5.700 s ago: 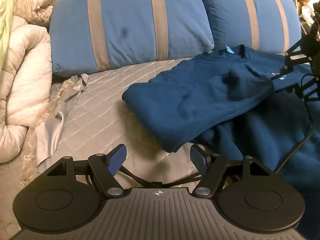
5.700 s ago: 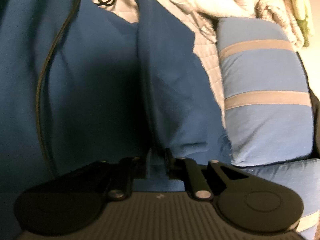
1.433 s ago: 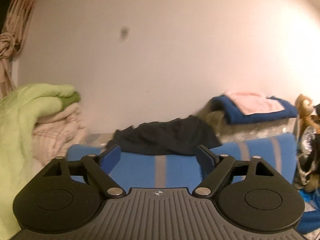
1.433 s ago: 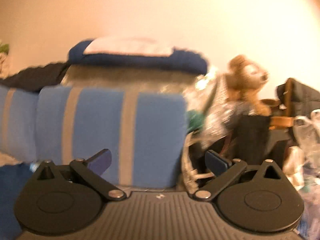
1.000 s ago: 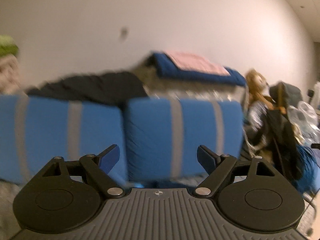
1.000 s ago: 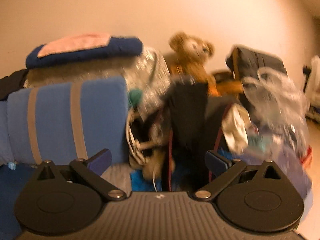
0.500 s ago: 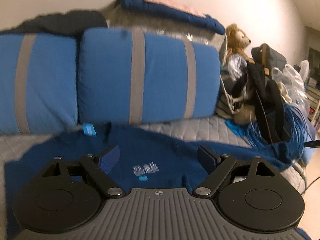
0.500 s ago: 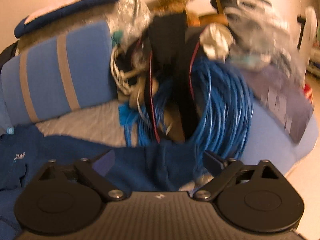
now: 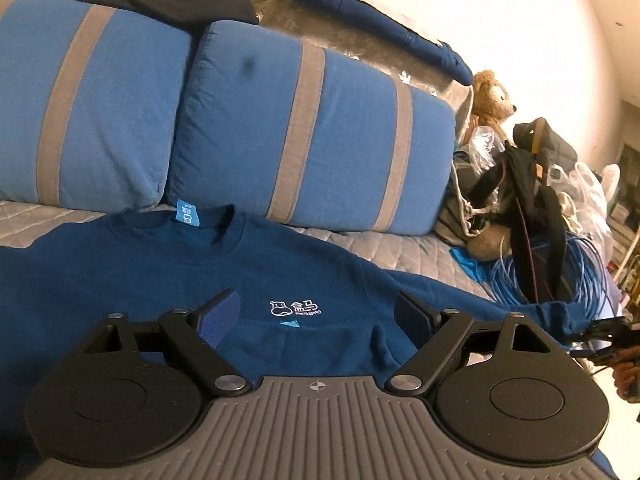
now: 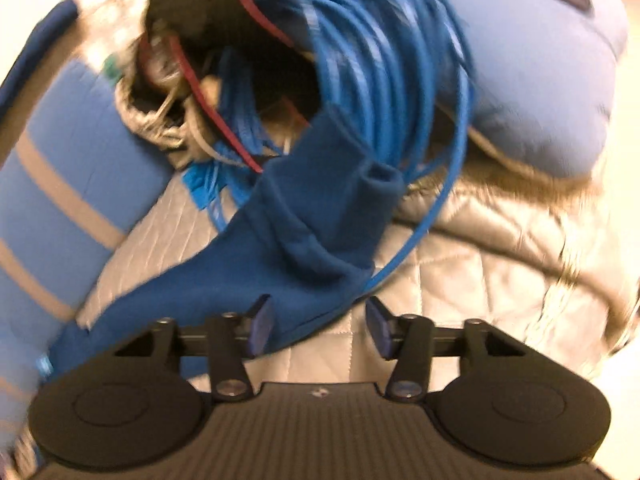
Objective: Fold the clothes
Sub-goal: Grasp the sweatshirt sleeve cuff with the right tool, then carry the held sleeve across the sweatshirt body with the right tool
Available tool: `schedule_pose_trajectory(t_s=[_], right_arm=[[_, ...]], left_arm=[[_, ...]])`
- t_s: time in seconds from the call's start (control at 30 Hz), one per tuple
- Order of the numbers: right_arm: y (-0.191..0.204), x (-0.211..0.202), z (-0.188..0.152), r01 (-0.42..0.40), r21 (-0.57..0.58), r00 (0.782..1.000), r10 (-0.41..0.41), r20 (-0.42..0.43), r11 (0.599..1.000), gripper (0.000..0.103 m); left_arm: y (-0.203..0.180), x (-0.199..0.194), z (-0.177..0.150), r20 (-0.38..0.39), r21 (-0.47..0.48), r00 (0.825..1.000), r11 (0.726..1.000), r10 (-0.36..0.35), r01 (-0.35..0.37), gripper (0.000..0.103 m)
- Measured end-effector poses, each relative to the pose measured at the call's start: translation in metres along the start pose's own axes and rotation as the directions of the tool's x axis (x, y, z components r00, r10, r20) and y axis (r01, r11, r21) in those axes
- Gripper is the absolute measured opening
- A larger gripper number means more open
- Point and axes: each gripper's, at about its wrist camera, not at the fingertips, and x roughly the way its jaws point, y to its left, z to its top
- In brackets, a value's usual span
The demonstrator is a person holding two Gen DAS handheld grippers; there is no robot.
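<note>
The left tool is hanging wide apart over the sweatshirt's chest logo; only the right tool's view is showing its jaws, just closing, around the sleeve.

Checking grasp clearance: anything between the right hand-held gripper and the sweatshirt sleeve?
Nothing sits between the right hand-held gripper and the sleeve; its jaws, just closing, already straddle the sleeve's lower edge. A loop of the blue cable lies beside the cuff and could get caught.

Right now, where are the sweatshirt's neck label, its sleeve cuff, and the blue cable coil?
neck label (image 9: 187,211), left wrist view, middle of the light-blue tag.
sleeve cuff (image 10: 382,178), right wrist view, open end.
blue cable coil (image 10: 384,40), right wrist view, bundled loops.
</note>
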Motion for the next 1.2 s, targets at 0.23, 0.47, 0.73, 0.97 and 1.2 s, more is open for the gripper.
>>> schedule_pose_trajectory(t_s=[0.23, 0.47, 0.73, 0.97, 1.2], right_arm=[[-0.008, 0.013, -0.003, -0.013, 0.117, 0.999, 0.008, 0.04, 0.993, 0.018], [0.015, 0.0, -0.007, 0.022, -0.011, 0.992, -0.02, 0.124, 1.0, 0.006], [0.11, -0.017, -0.014, 0.138, -0.361, 0.97, -0.052, 0.236, 0.922, 0.005], [0.217, -0.023, -0.053, 0.194, -0.65, 0.938, 0.056, 0.343, 0.735, 0.005], [0.325, -0.023, -0.147, 0.179, -0.902, 0.908, 0.288, 0.305, 0.392, 0.005]], left_arm=[[0.003, 0.002, 0.0, 0.001, -0.016, 1.0, 1.0, 0.009, -0.009, 0.085], [0.005, 0.002, 0.001, 0.01, -0.023, 1.0, 1.0, 0.015, -0.014, 0.085], [0.005, 0.004, 0.002, 0.01, -0.024, 0.999, 0.999, 0.04, -0.04, 0.085], [0.007, 0.005, 0.003, 0.012, -0.025, 0.998, 0.998, 0.056, -0.055, 0.085], [0.006, 0.005, 0.002, 0.011, -0.003, 0.997, 0.998, 0.07, -0.07, 0.085]])
